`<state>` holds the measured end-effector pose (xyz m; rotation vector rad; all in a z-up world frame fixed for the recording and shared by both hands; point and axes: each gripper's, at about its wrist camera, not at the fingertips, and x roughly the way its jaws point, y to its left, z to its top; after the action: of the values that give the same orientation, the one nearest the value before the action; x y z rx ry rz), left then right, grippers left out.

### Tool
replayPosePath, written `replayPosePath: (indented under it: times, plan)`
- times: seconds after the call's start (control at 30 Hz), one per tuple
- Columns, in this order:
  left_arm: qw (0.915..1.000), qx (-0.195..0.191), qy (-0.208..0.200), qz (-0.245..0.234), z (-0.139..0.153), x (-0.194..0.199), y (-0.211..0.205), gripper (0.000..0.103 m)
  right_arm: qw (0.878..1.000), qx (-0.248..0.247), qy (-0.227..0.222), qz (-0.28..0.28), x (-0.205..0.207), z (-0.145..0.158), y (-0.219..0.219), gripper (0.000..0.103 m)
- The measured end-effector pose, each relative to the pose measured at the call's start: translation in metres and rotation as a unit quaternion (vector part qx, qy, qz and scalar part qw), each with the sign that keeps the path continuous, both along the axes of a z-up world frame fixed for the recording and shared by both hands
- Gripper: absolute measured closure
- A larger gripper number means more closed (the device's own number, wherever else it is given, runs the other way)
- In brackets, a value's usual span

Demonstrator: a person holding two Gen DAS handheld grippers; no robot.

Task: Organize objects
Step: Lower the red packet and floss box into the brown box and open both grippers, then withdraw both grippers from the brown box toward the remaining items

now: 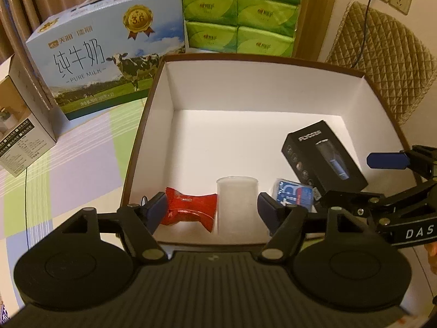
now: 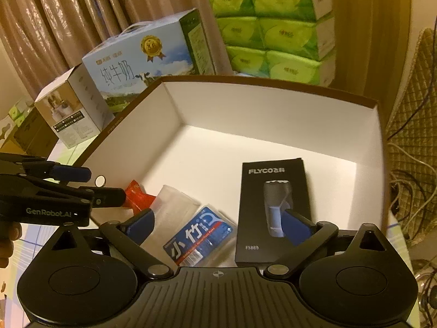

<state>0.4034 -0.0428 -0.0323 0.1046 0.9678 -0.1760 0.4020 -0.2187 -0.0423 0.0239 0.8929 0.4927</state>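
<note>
An open white box with a brown rim [image 1: 142,125] [image 2: 273,104] sits on the table. Inside lie a black FLYCO shaver box [image 1: 322,155] [image 2: 273,207], a blue floss pack [image 1: 293,195] [image 2: 199,235], a clear plastic cup [image 1: 237,205] [image 2: 174,205] and a red snack wrapper [image 1: 191,210] [image 2: 136,195]. My left gripper [image 1: 212,213] [image 2: 92,186] hangs open over the box's near left side, with the wrapper and cup showing between its fingers. My right gripper [image 2: 218,227] [image 1: 349,180] is open above the floss pack and shaver box, holding nothing.
Behind the box stand a blue milk carton [image 1: 109,54] and stacked green tissue packs [image 1: 237,13]. A small appliance box [image 1: 19,125] sits at the left on the checked tablecloth [image 1: 82,158]. A quilted chair back [image 1: 382,63] and cables [image 2: 409,191] are at the right.
</note>
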Motion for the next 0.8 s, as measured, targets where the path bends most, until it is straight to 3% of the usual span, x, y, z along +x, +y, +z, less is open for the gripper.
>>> replayPosePath:
  times: [0.8]
  plan:
    - [0.9954, -0.05, -0.063, 0.052, 0.06, -0.118, 0.025, 0.03, 0.999, 0.026, -0.044, 0.013, -0.083, 0.057, -0.015, 0.002]
